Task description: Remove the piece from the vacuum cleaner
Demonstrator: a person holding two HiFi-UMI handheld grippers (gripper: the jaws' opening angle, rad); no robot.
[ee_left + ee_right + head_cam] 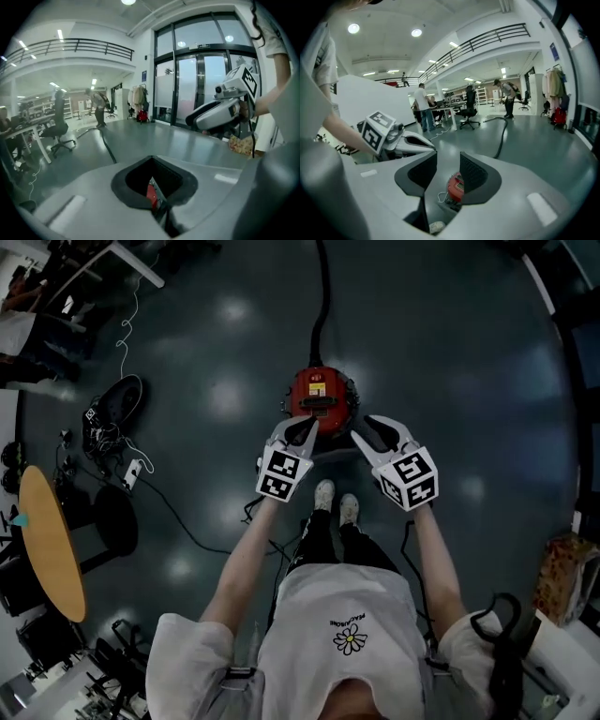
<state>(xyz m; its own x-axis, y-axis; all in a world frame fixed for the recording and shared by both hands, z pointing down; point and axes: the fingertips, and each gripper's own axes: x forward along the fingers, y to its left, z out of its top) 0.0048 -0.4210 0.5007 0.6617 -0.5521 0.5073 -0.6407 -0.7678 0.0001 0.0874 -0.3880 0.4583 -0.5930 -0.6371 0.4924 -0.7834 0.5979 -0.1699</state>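
Two hand-held grippers [307,430] [364,434], one vacuum cleaner [320,393]

A big open-plan office hall: desks [449,110] and swivel chairs [468,112] stand on a glossy dark floor [450,352], a railed balcony [70,47] runs overhead, and tall glass doors [197,89] close one side.

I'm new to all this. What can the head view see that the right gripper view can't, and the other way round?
Only the head view shows the person's white shoes and the round wooden table. Only the right gripper view shows people standing at desks and a balcony railing. Both show the red vacuum cleaner, its black hose and the left tongs with their marker cube.
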